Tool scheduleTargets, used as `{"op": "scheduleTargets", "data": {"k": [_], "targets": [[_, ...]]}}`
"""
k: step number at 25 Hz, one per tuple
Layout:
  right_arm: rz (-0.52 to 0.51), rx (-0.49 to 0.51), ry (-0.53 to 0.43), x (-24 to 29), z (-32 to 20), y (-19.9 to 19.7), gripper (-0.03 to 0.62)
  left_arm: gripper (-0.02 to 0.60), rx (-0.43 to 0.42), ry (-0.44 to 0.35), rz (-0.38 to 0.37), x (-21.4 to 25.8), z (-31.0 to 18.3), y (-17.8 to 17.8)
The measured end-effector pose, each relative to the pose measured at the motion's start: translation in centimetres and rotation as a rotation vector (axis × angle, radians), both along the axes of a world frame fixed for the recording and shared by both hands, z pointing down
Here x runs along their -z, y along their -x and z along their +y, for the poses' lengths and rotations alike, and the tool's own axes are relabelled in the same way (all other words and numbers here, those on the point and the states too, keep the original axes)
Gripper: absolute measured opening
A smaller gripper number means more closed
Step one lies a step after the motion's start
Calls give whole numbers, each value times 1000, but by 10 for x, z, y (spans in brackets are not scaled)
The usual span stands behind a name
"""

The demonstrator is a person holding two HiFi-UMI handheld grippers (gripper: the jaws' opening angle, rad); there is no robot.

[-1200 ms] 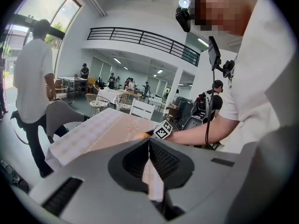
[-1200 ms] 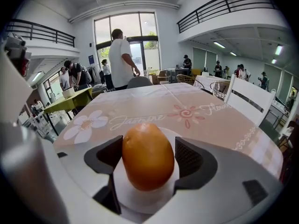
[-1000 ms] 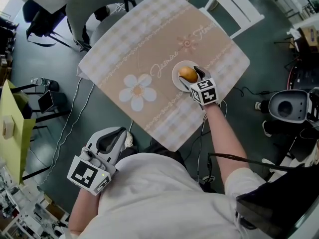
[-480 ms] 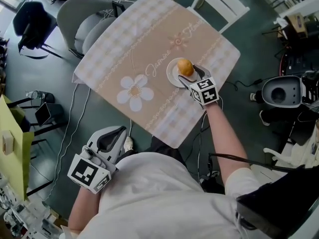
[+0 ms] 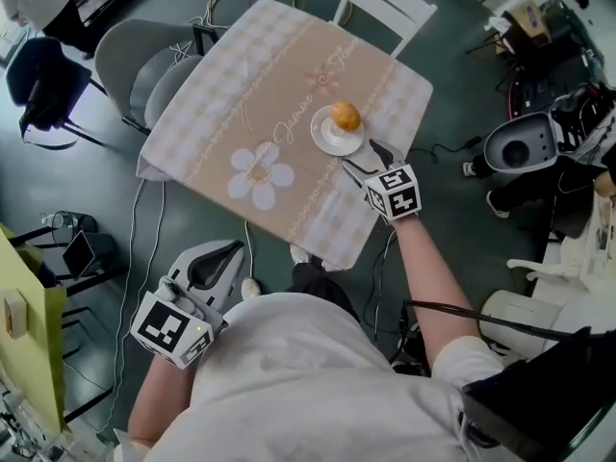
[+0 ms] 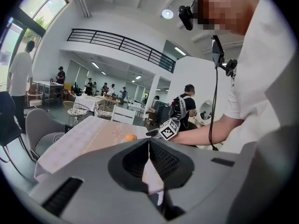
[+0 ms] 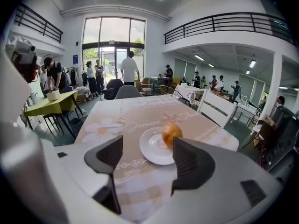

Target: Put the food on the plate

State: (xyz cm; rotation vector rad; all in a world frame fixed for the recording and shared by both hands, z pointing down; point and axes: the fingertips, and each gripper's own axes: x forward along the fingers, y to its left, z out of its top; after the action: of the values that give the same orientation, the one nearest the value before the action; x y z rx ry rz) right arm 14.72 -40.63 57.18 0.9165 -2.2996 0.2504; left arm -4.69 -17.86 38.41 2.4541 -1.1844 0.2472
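Observation:
An orange round piece of food (image 5: 346, 115) (image 7: 171, 133) (image 6: 130, 137) rests on the far part of a small white plate (image 5: 333, 139) (image 7: 152, 147) on the beige tablecloth. My right gripper (image 5: 366, 161) (image 7: 145, 158) hangs open just short of the plate, above the table's near right edge, with nothing between its fingers. My left gripper (image 5: 219, 259) (image 6: 149, 146) is shut and empty, held low beside my body, well off the table.
A table (image 5: 231, 114) with a flower-print cloth carries the plate. A white chair (image 5: 385, 3) stands at its far side, a grey chair (image 5: 144, 65) at its left. A grey and white machine (image 5: 525, 142) and cables lie on the floor at right.
My right gripper has drawn back from the plate toward the table's near edge, leaving the food on it. The head view has shifted, so the table sits higher in the picture.

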Motion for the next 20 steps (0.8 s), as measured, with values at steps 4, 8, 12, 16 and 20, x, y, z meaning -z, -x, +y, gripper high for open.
{"op": "scheduleTargets", "data": {"k": [4, 8, 12, 16, 20], "targets": [[-23, -37, -24, 18, 53, 7, 345, 11, -40, -25, 6, 3, 26, 12], [-60, -87, -48, 38, 108, 13, 333, 11, -78, -60, 2, 2, 55, 25], [-68, -134, -60, 53, 162, 18, 151, 11, -116, -58, 12, -4, 83, 34], [-74, -146, -59, 66, 218, 26, 55, 11, -154, -57, 16, -10, 108, 39], [-99, -146, -80, 85, 268, 36, 26, 11, -201, -62, 11, -13, 128, 39]]}}
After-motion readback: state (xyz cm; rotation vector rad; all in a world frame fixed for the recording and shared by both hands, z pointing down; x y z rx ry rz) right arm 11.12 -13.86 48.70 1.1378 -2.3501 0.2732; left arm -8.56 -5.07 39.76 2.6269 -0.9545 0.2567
